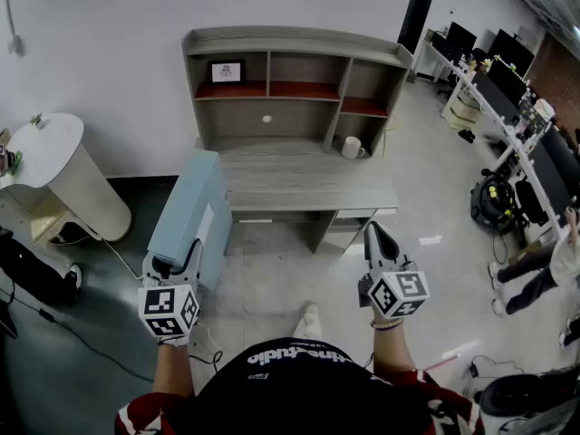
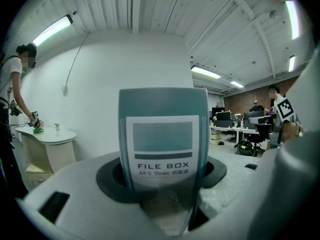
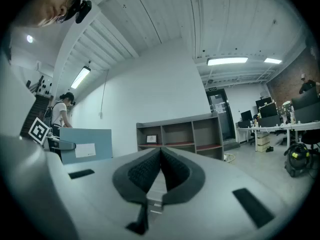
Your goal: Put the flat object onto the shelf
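File box (image 1: 188, 214) between left gripper (image 1: 178, 263) fingers; white mug (image 1: 352, 148) in shelf's (image 1: 294, 42) lower-right compartment.

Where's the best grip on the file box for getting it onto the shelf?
Grip the narrow labelled spine of the file box, coming from the near end with the jaws across its thickness, as the left gripper holds it now. The box stands on edge and its broad faces look too wide for the jaws. Only the spine fits. This grip likely leaves the far end free to lead into the shelf.
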The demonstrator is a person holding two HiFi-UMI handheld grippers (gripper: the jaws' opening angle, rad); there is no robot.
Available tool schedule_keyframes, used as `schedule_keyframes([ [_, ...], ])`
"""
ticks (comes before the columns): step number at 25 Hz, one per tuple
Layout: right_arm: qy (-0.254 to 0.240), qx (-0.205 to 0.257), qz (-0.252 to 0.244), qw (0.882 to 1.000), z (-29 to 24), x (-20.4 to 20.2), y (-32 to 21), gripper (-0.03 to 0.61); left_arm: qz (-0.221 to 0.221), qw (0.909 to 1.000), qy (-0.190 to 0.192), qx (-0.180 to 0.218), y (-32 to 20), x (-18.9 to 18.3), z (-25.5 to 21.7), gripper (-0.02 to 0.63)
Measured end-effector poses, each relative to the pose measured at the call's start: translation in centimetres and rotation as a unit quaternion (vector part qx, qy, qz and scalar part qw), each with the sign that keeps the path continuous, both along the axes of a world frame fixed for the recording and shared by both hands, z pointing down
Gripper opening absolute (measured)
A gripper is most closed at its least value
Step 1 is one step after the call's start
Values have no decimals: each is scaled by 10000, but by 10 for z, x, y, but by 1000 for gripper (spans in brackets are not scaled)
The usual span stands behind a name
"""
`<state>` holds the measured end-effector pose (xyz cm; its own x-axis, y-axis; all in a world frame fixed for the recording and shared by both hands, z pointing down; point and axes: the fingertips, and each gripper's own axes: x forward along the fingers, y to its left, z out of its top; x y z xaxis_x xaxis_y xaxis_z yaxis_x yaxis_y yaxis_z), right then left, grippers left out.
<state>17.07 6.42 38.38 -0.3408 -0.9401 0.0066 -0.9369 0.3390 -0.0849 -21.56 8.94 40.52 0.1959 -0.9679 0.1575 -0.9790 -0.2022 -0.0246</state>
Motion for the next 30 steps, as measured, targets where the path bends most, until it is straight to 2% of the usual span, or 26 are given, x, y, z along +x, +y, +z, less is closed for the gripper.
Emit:
schedule_keyframes([
  [9,181,-69,-160,9997,0,-9,-7,-11,-124,9998,-156,-40,0,-9,3,270],
  [21,484,-145,-61,9987,16,-15,-16,-11,-116,9999,-22,-44,-2,-15,9,270],
  [30,396,-70,-98,9991,13,-19,-3,2,-77,10000,38,-40,1,-16,12,270],
])
